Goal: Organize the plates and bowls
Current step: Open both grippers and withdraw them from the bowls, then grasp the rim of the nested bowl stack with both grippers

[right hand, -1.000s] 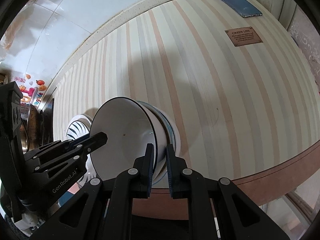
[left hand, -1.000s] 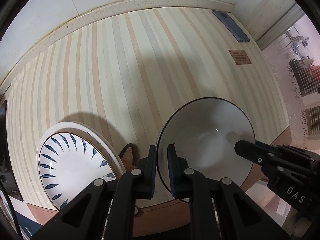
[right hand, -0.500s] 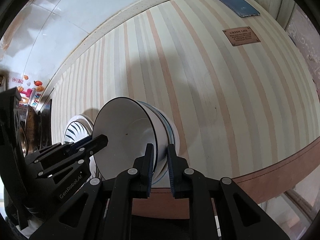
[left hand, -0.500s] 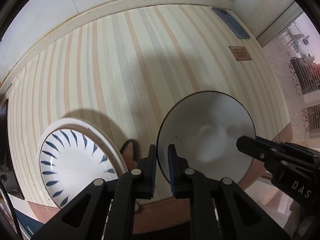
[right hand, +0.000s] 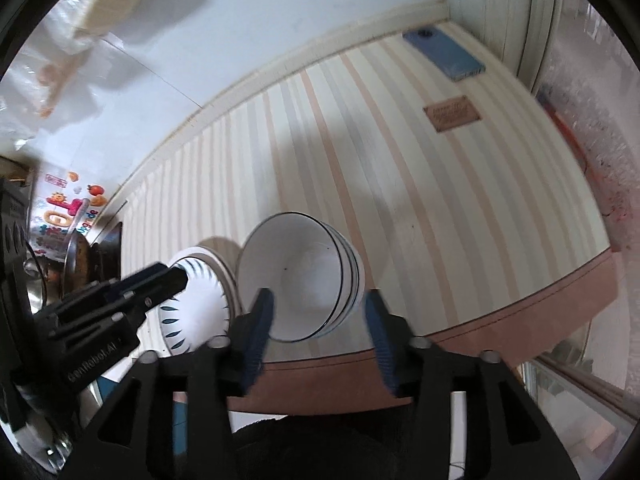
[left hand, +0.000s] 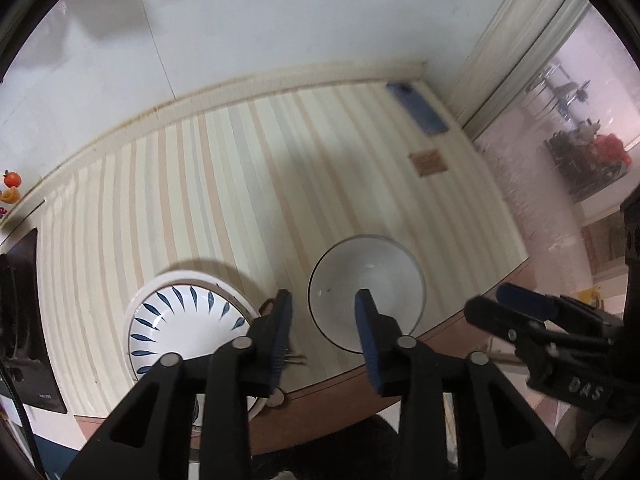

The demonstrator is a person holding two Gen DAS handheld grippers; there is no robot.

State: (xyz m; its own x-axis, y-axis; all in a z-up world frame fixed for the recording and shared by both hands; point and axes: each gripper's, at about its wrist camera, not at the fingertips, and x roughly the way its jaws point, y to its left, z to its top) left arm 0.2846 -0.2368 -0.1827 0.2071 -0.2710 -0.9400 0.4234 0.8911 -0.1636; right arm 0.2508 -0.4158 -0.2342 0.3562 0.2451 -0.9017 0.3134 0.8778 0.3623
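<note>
Bowls (right hand: pixel 304 280) sit nested in one stack, mouths up, no long axis to speak of, just right of the leaf-patterned plate (left hand: pixel 184 320) near the table's front edge. Both the left gripper (left hand: pixel 322 332) and right gripper (right hand: pixel 316 320) are opening, empty. Stacking looks nearly done.

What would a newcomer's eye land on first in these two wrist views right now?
The stack of white bowls near the front edge of the striped table, with both grippers above it, jaws opening and nothing between them. Just left of it sits the blue-leaf plate, and a blue phone lies in the far right corner.
</note>
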